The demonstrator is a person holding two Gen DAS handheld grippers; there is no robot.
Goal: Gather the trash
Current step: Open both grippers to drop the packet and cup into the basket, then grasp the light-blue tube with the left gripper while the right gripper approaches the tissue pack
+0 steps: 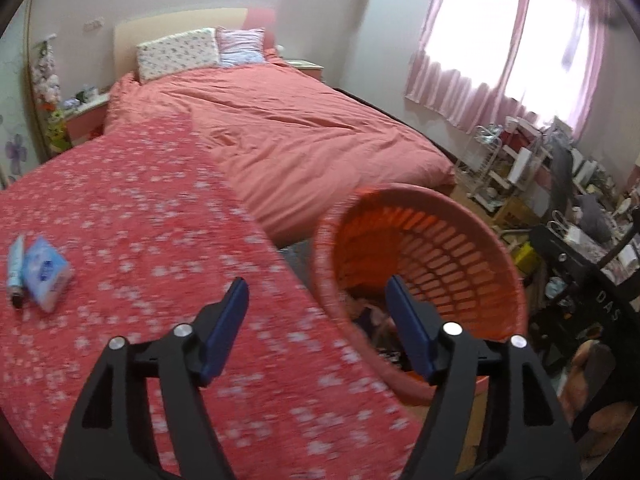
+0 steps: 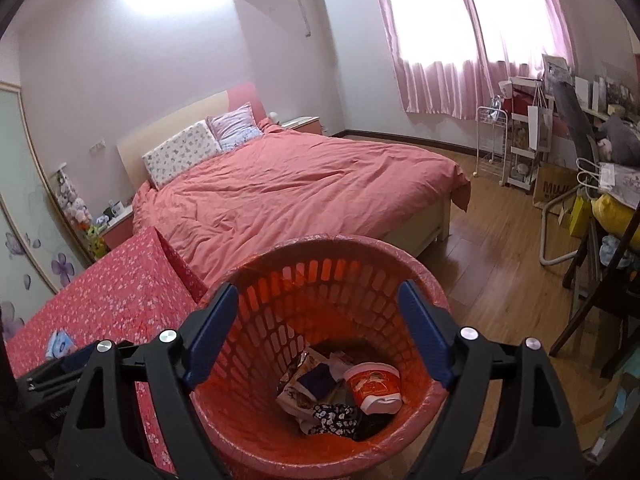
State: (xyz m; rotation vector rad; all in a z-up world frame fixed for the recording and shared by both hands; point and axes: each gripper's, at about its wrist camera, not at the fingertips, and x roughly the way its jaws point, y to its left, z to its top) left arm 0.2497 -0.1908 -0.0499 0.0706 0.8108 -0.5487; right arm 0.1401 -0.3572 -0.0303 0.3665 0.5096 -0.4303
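Orange basket (image 2: 320,280) is slotted plastic lined with thin glossy film, worktop (image 1: 140,220) wears matt floral-print cloth, bed duvet (image 2: 300,192) is creased matt fabric, floor (image 2: 500,264) is shiny wood plank, both claws' bodies are matt black plastic with blue ribbed pads (image 1: 224,332) and bright metal pins.

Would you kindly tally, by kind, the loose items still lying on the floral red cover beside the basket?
Tubes: 1, the blue tube
Tissue packs: 1, the blue-and-white tissue pack
Total: 2, lying side by side on the floral cover, away from the orange basket.
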